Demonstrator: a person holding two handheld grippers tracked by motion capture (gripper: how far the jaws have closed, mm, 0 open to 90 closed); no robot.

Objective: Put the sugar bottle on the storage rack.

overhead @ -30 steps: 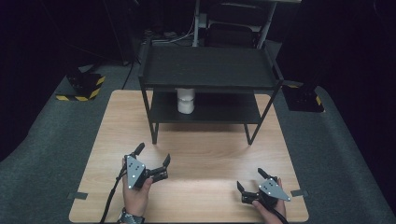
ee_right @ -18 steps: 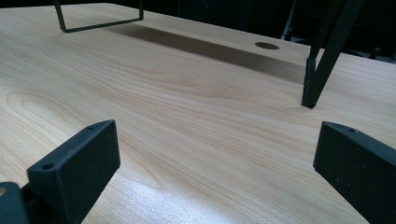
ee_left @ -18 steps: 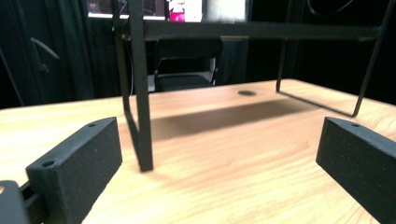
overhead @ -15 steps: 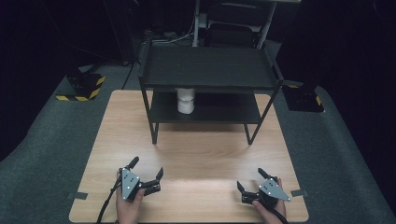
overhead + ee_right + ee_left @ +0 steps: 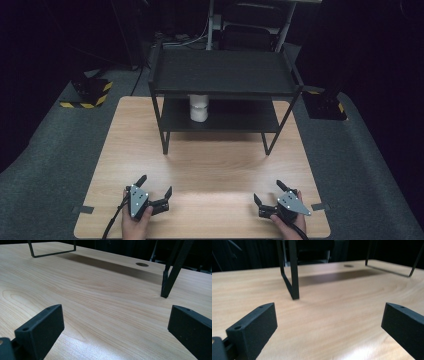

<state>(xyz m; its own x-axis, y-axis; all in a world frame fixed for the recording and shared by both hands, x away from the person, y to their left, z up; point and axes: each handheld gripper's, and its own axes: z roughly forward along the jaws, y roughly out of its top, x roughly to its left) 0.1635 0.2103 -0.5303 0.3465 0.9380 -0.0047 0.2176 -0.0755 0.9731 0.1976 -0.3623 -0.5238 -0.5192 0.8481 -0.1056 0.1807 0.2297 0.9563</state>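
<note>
A: What has just changed for us?

B: Our left gripper (image 5: 156, 189) has come back toward the near edge of the wooden table (image 5: 220, 155) and now sits low beside the left hand (image 5: 134, 221); a second ago it was farther forward. Our right gripper (image 5: 267, 194) has kept its place by the right hand (image 5: 290, 222). We judge that we are at a rest pose, with nothing yet picked.

A: And the claws themselves?

B: Both released, jaws spread wide, nothing between them. In the left gripper view we see bare tabletop between the jaws and a rack leg (image 5: 294, 272) ahead; in the right gripper view, another rack leg (image 5: 172, 272) ahead and to the right.

A: Where is the thing we would go for?

B: The white cup (image 5: 198, 107) stands on the lower shelf of the black two-tier rack (image 5: 225, 75), well ahead of both claws, nearer the left one's side.

A: Count, biggest first?

B: One table, one rack with two shelves, two grippers, one cup.
</note>
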